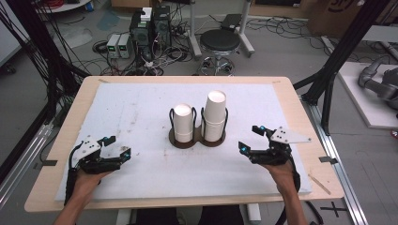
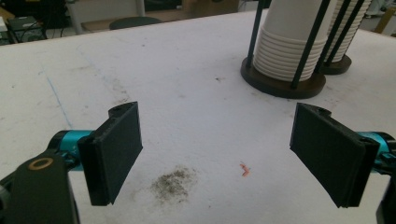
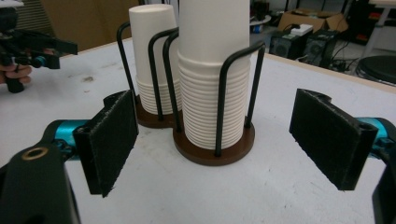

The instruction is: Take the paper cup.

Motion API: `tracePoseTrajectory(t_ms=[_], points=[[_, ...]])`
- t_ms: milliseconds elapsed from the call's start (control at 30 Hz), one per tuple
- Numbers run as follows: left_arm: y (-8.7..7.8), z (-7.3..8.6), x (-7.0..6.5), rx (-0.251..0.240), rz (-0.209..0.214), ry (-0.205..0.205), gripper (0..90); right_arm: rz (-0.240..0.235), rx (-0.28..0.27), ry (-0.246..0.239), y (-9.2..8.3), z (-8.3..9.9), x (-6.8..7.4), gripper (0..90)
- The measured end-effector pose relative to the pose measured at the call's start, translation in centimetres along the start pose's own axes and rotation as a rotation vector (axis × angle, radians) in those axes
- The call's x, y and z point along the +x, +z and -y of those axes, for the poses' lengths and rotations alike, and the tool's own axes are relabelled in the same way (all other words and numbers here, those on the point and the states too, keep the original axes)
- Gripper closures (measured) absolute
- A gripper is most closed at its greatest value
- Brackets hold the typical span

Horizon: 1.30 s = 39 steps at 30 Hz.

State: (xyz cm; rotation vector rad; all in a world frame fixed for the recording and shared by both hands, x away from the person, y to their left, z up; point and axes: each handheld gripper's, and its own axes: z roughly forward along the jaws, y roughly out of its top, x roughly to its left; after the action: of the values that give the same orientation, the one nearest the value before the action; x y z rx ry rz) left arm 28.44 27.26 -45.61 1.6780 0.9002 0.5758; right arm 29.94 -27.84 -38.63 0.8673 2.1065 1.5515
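Observation:
Two stacks of white paper cups stand upside down in a dark double wire holder (image 1: 197, 139) at the middle of the white mat. The left stack (image 1: 183, 121) is shorter, the right stack (image 1: 215, 115) taller. In the right gripper view the taller stack (image 3: 210, 74) is nearest, with the shorter stack (image 3: 153, 60) behind it. My right gripper (image 1: 252, 138) hovers open to the right of the holder, its jaws wide and empty (image 3: 215, 144). My left gripper (image 1: 116, 146) rests open at the front left, with nothing between its jaws (image 2: 217, 154); the holder's base (image 2: 285, 84) lies ahead of it to the right.
The white mat (image 1: 141, 112) covers most of a wooden table (image 1: 300, 108). A dark smudge (image 2: 173, 183) and a small orange scrap (image 2: 244, 170) lie on the mat by the left gripper. Beyond the table stand a stool (image 1: 219, 44), computers and cables on the floor.

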Motion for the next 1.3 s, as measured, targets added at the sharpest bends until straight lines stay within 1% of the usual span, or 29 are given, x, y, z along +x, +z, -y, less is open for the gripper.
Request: tracePoseTrajectory(t_ms=[33,100,133,167,200,300,333,367,400,433,467,500,533,567,667,700,767,800,833,867,900,933,967,1000,1033,1100,1133,1233,1300], points=[[0.0,0.0,0.0,0.005,0.002,-0.001,16.7,0.000,0.000,0.000,0.0,0.0,0.0,15.9],[0.0,0.0,0.0,-0.002,0.001,-0.005,16.6,-0.003,0.015,-0.003,-0.2,-1.1,-0.1,15.9],[-0.1,0.0,0.0,-0.004,0.000,-0.006,16.6,-0.007,0.025,-0.010,-0.4,-2.2,-0.2,15.9],[-0.1,0.0,0.0,-0.005,0.000,-0.007,16.6,-0.007,0.025,-0.010,-0.4,-2.2,-0.2,15.9],[0.0,0.0,0.0,-0.003,-0.002,-0.007,16.4,-0.014,0.035,-0.012,-0.6,-3.6,-0.2,15.9],[-0.1,0.0,0.0,-0.002,-0.001,-0.006,16.4,-0.017,0.043,-0.027,-0.8,-5.2,-0.4,15.9],[0.0,0.0,0.0,-0.004,-0.002,-0.005,16.4,-0.021,0.054,-0.023,-0.8,-5.8,-0.4,15.9],[-0.1,0.0,0.0,-0.003,-0.002,-0.003,16.4,-0.021,0.054,-0.023,-0.8,-5.8,-0.4,15.9],[0.0,0.0,0.0,-0.003,0.002,-0.003,16.4,-0.029,0.067,-0.032,-0.7,-7.0,-0.5,15.9],[0.0,0.0,0.0,-0.001,0.000,-0.002,16.4,-0.029,0.067,-0.032,-0.7,-7.0,-0.5,15.9],[0.0,0.0,0.0,0.000,-0.001,0.000,16.4,-0.035,0.084,-0.032,-0.6,-7.6,-0.6,15.9],[0.0,0.0,0.0,0.000,-0.001,0.000,16.4,-0.037,0.096,-0.045,-0.5,-8.3,-0.6,15.9],[0.0,0.0,0.0,0.000,-0.001,0.000,16.5,-0.042,0.120,-0.052,-0.3,-9.4,-0.6,15.9],[0.0,0.0,0.0,0.000,-0.001,0.000,16.5,-0.042,0.120,-0.052,-0.3,-9.4,-0.6,15.9],[0.0,0.0,0.0,0.002,-0.002,0.002,16.4,-0.045,0.159,-0.086,0.2,-11.2,-0.7,15.9],[0.0,0.0,0.0,0.001,-0.002,0.003,16.4,-0.045,0.182,-0.099,0.5,-12.2,-0.7,15.9],[0.0,0.0,0.0,0.000,-0.002,0.002,16.5,-0.046,0.193,-0.106,0.7,-12.6,-0.8,15.9],[0.0,0.0,0.0,0.001,-0.002,0.002,16.4,-0.047,0.218,-0.120,1.0,-13.5,-0.8,15.9],[0.0,0.0,0.0,0.001,-0.001,0.003,16.4,-0.047,0.218,-0.120,1.0,-13.5,-0.8,15.9],[0.0,0.0,0.0,0.001,0.000,0.005,16.4,-0.052,0.233,-0.123,1.2,-13.9,-0.8,15.9],[0.0,0.0,-0.1,0.002,-0.001,0.006,16.4,-0.052,0.255,-0.132,1.3,-14.5,-0.8,15.9],[0.0,0.0,-0.1,0.002,-0.001,0.007,16.4,-0.055,0.295,-0.151,1.7,-15.3,-0.9,15.9],[0.0,0.0,-0.1,0.003,-0.002,0.005,16.4,-0.055,0.295,-0.151,1.7,-15.3,-0.9,15.9],[0.0,0.0,-0.1,0.005,-0.002,0.008,16.5,-0.053,0.342,-0.173,2.0,-16.4,-0.9,15.8],[0.0,0.0,-0.1,0.005,-0.002,0.009,16.5,-0.053,0.342,-0.173,2.0,-16.4,-0.9,15.8],[0.1,0.0,-0.1,0.006,-0.001,0.010,16.5,-0.064,0.367,-0.180,2.2,-17.2,-1.0,15.9],[0.1,0.0,-0.1,0.008,0.000,0.013,16.4,-0.055,0.385,-0.194,2.5,-17.9,-1.0,15.9],[0.1,0.0,-0.1,0.012,0.001,0.016,16.4,-0.058,0.402,-0.202,2.9,-18.6,-1.1,15.9],[0.1,0.0,-0.1,0.011,0.001,0.013,16.5,-0.062,0.437,-0.216,3.6,-19.3,-1.1,15.9]])
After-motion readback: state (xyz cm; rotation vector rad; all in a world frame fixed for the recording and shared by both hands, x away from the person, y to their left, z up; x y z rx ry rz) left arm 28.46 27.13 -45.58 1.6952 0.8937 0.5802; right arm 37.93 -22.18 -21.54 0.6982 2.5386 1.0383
